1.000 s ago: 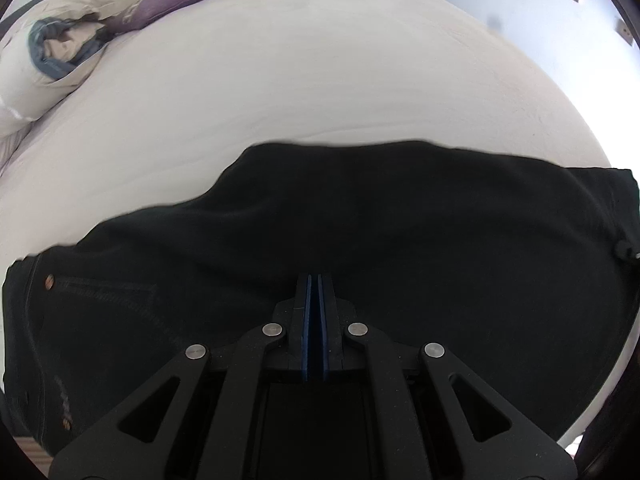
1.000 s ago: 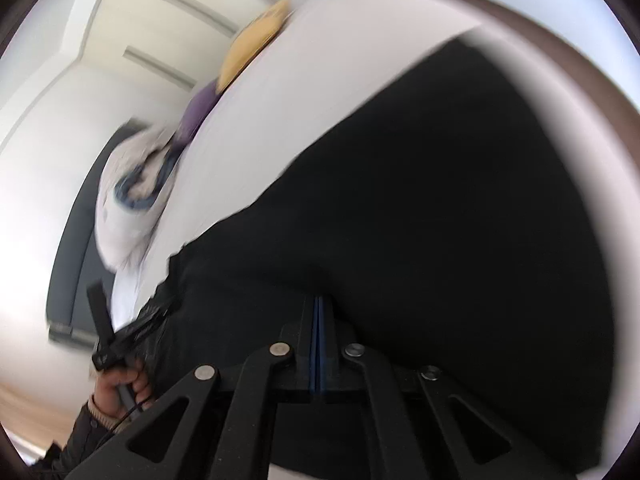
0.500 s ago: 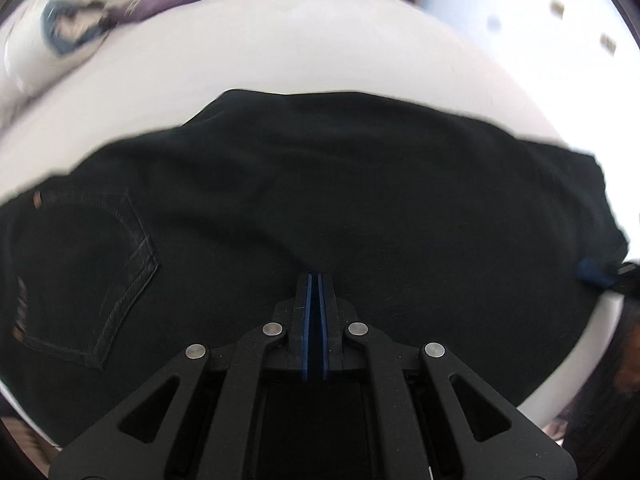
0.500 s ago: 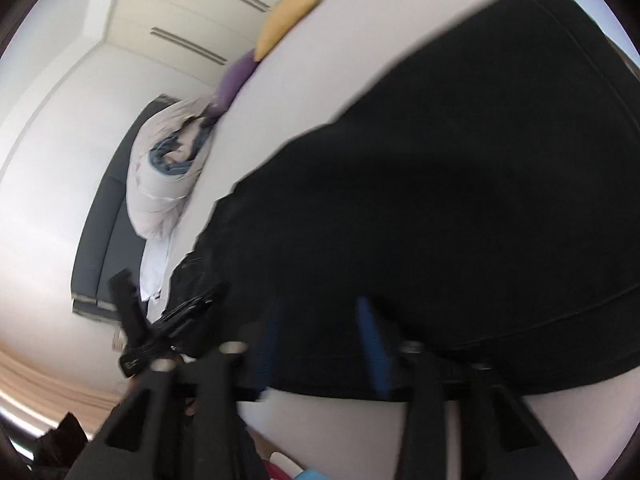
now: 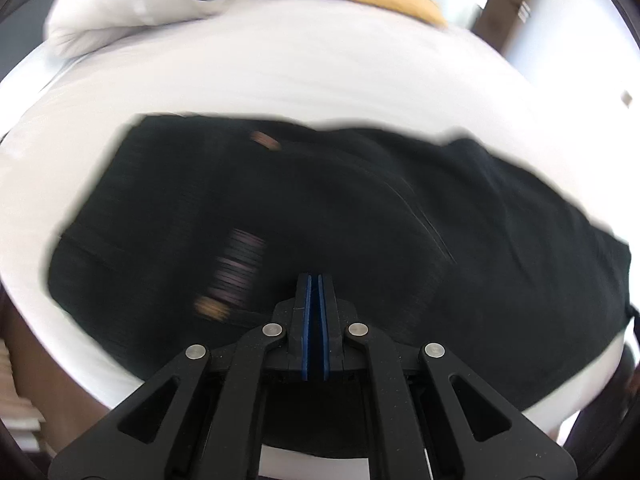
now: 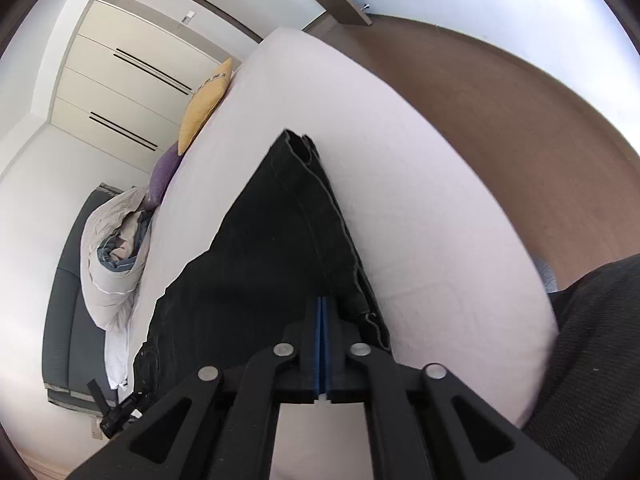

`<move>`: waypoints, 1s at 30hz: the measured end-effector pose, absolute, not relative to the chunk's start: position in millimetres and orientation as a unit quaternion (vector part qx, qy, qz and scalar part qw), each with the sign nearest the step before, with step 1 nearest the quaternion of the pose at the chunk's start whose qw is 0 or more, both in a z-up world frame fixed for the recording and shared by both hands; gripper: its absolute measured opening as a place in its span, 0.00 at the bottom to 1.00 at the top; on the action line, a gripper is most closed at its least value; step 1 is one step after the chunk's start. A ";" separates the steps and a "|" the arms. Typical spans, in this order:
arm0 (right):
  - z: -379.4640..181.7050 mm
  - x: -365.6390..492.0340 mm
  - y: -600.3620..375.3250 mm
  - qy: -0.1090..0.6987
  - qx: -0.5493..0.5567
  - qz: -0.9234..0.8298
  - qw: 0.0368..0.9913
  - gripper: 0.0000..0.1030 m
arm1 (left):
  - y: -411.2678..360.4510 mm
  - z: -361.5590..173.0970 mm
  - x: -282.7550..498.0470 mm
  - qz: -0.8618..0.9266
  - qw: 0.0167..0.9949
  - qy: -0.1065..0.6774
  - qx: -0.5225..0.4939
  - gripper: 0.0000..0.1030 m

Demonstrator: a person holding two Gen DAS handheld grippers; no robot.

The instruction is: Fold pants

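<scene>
In the left wrist view, a white quilt (image 5: 120, 8) sits in the upper left of the frame, on the bed (image 5: 300, 76). The black pants (image 5: 320, 208) lie across the middle, reaching past both sides of the left gripper (image 5: 314, 280). That gripper is clenched tight, with the pants right at its tips. In the right wrist view, the pants (image 6: 272, 248) run from lower left up to the middle. The right gripper (image 6: 324, 300) is closing at their near edge; I cannot tell if cloth is pinched.
</scene>
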State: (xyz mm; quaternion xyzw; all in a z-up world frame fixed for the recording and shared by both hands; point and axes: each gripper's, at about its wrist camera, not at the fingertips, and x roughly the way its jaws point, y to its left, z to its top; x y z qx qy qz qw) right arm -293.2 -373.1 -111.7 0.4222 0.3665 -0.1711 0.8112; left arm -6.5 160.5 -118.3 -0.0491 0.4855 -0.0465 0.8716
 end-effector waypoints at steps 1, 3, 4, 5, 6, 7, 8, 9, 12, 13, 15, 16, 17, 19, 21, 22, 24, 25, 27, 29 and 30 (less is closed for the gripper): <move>-104.9 -291.0 -367.2 0.364 0.415 -0.166 0.817 0.22 | 166.1 -109.6 -4.4 -0.043 0.876 0.477 -0.052 0.03; -95.4 -280.5 -355.8 0.359 0.404 -0.134 0.831 0.41 | 161.9 -91.8 6.1 -0.062 0.883 0.462 -0.050 0.03; -89.3 -248.6 -327.9 0.355 0.407 -0.113 0.834 0.42 | 150.4 -86.2 15.0 -0.084 0.882 0.461 -0.047 0.03; -91.5 -236.1 -317.2 0.356 0.412 -0.089 0.834 0.42 | 139.7 -84.4 19.2 -0.098 0.880 0.463 -0.043 0.03; -95.3 -225.8 -308.0 0.364 0.414 -0.066 0.832 0.42 | 110.4 -84.0 26.6 -0.123 0.875 0.468 -0.032 0.03; -98.0 -216.3 -299.5 0.372 0.411 -0.055 0.830 0.42 | 73.5 -86.8 33.1 -0.153 0.867 0.474 -0.013 0.03; -102.0 -207.9 -291.2 0.379 0.410 -0.044 0.829 0.42 | 46.7 -92.2 34.9 -0.174 0.861 0.478 0.005 0.03; -105.8 -199.0 -281.4 0.386 0.410 -0.033 0.826 0.42 | 27.5 -97.4 39.4 -0.197 0.854 0.482 0.022 0.03; -120.6 -176.8 -260.9 0.412 0.401 -0.027 0.818 0.42 | -10.4 -123.1 79.1 -0.226 0.824 0.514 0.068 0.03; -126.4 -170.4 -255.5 0.421 0.399 -0.032 0.814 0.42 | -15.8 -130.0 90.8 -0.221 0.821 0.520 0.081 0.03; -131.6 -169.2 -257.1 0.426 0.398 -0.045 0.811 0.40 | -11.5 -134.4 102.8 -0.232 0.821 0.517 0.063 0.05; -132.9 -172.0 -261.5 0.422 0.402 -0.047 0.811 0.39 | -4.1 -133.2 110.1 -0.237 0.820 0.520 0.037 0.08; -134.5 -168.6 -259.5 0.420 0.405 -0.048 0.811 0.37 | 11.0 -131.4 125.4 -0.236 0.817 0.526 0.006 0.08; -135.7 -188.1 -269.7 0.421 0.407 -0.049 0.809 0.29 | 33.8 -127.9 140.4 -0.173 0.831 0.528 0.002 0.08; -138.4 -193.8 -272.3 0.423 0.409 -0.052 0.807 0.26 | 56.1 -122.0 147.2 -0.150 0.833 0.531 -0.038 0.08; -137.3 -183.7 -262.5 0.423 0.411 -0.053 0.806 0.26 | 58.7 -116.7 142.8 -0.141 0.835 0.530 -0.041 0.08; -136.4 -183.7 -256.1 0.428 0.401 -0.050 0.808 0.29 | 43.1 -99.1 129.9 -0.181 0.836 0.516 -0.033 0.08; -137.1 -185.9 -254.3 0.432 0.393 -0.046 0.811 0.30 | 33.1 -97.4 120.5 -0.212 0.832 0.512 -0.025 0.08; -137.1 -179.5 -248.5 0.435 0.383 -0.046 0.814 0.30 | 1.1 -90.1 110.7 -0.256 0.822 0.509 0.011 0.08; -140.5 -178.1 -249.6 0.432 0.390 -0.047 0.812 0.30 | -25.9 -99.4 107.7 -0.261 0.809 0.525 0.043 0.08; -141.0 -175.4 -249.5 0.430 0.395 -0.048 0.810 0.30 | -32.8 -114.1 114.1 -0.246 0.800 0.544 0.058 0.08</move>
